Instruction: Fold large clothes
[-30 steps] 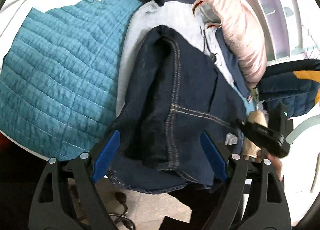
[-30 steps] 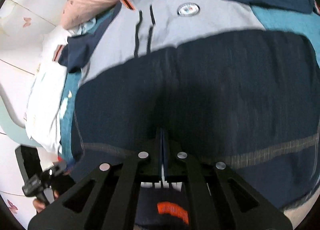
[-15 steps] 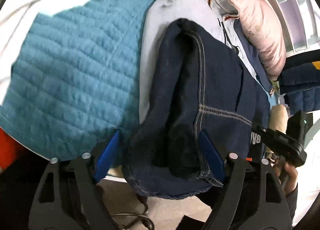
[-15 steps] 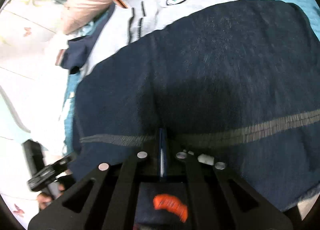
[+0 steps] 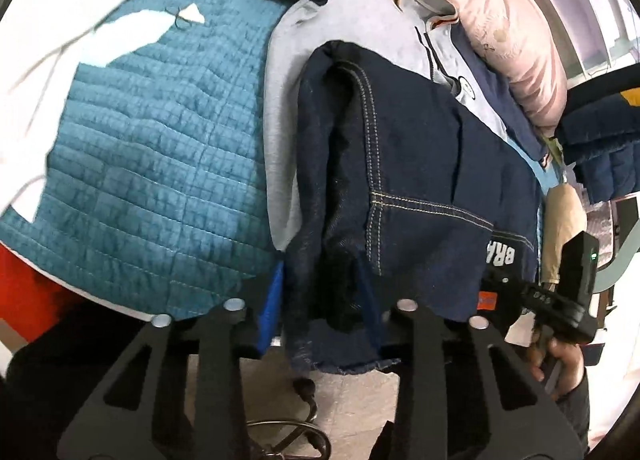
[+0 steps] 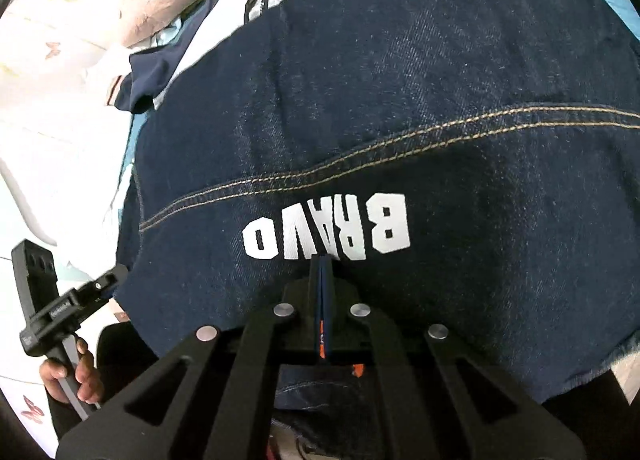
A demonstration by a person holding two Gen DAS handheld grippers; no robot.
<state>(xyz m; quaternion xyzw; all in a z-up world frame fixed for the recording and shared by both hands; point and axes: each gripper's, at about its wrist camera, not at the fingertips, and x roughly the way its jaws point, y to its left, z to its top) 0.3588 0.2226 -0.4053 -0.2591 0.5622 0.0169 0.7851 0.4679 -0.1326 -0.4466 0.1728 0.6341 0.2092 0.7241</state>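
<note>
Teal quilted bedding [image 5: 152,164] spreads under everything you are working on, and the dark denim garment [image 5: 420,164] lies on it, draped over a grey and navy top [image 5: 280,108], its near hem hanging off the edge toward you. Your left hand-held gripper [image 5: 320,300] has just been closing and now pinches a bunched fold of that denim between its blue pads [image 5: 270,300]. Your right hand-held gripper [image 6: 323,300] is pressed fully together on the hem just below the white BRAVO lettering [image 6: 328,232].

Only the left wrist view gives you the fold's stitched seam running away from you, the pink padded roll [image 5: 500,20] beyond the top, a navy quilted jacket [image 5: 600,132] at the right, and floor with a cable below the hem. It also catches your right hand [image 5: 560,360] on its handle. Only the right wrist view reads the whole lettering, shows the double seam across the flat denim, and finds your left hand [image 6: 72,372] at lower left.
</note>
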